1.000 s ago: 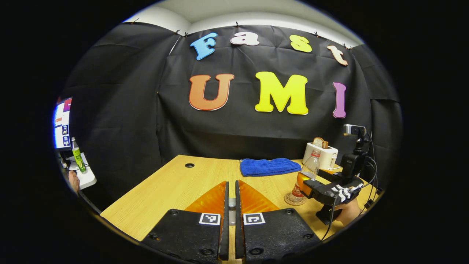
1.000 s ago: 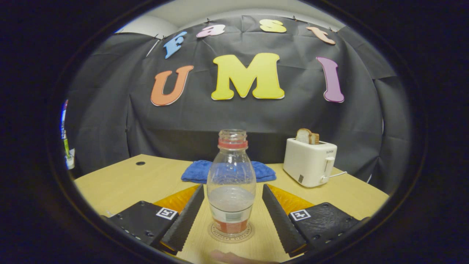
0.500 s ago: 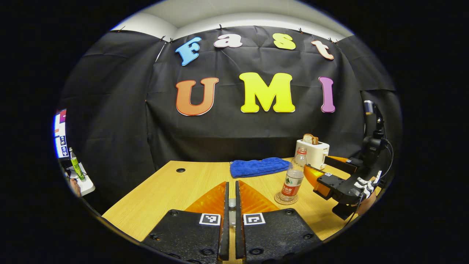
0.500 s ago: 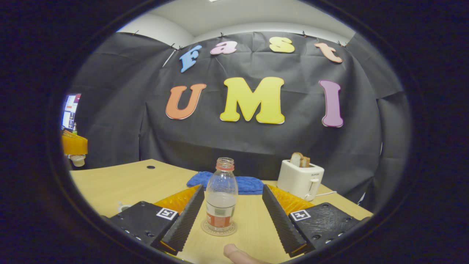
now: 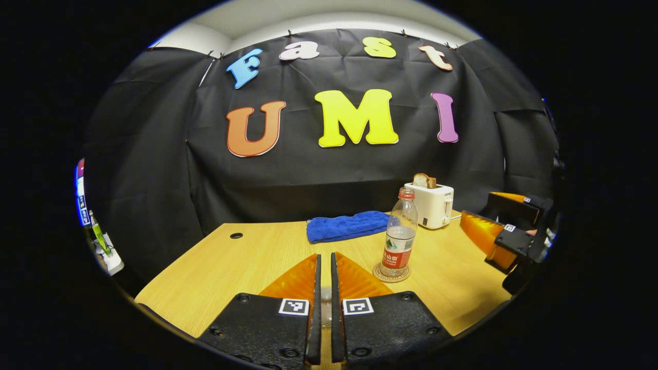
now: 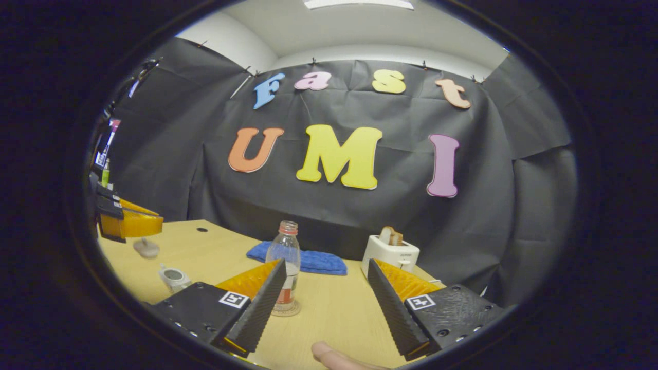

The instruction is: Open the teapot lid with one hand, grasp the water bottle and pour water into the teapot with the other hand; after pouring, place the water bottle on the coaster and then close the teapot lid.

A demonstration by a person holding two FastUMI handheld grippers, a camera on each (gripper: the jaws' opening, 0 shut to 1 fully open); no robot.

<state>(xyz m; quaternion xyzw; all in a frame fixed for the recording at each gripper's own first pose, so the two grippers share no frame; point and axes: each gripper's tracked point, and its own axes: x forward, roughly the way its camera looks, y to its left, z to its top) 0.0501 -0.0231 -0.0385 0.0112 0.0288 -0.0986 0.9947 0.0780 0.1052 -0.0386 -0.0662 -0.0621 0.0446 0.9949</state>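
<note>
A clear water bottle with no cap and water in its lower part stands upright on a round coaster. In the right gripper view the bottle is ahead and to the left of my right gripper, which is open and holds nothing. My left gripper is shut on the teapot lid, with its grey knob between the fingers. From the right gripper view, the left gripper holds the lid in the air, above and left of the small white teapot, which stands open. The right gripper is right of the bottle.
A blue towel lies at the back of the wooden table. A white toaster with bread in it stands right of the towel. A fingertip shows at the bottom of the right gripper view.
The right gripper, open around the bottle a second ago, has backed away and to the right. The bottle stays on the coaster. The left gripper has kept hold of the lid.
</note>
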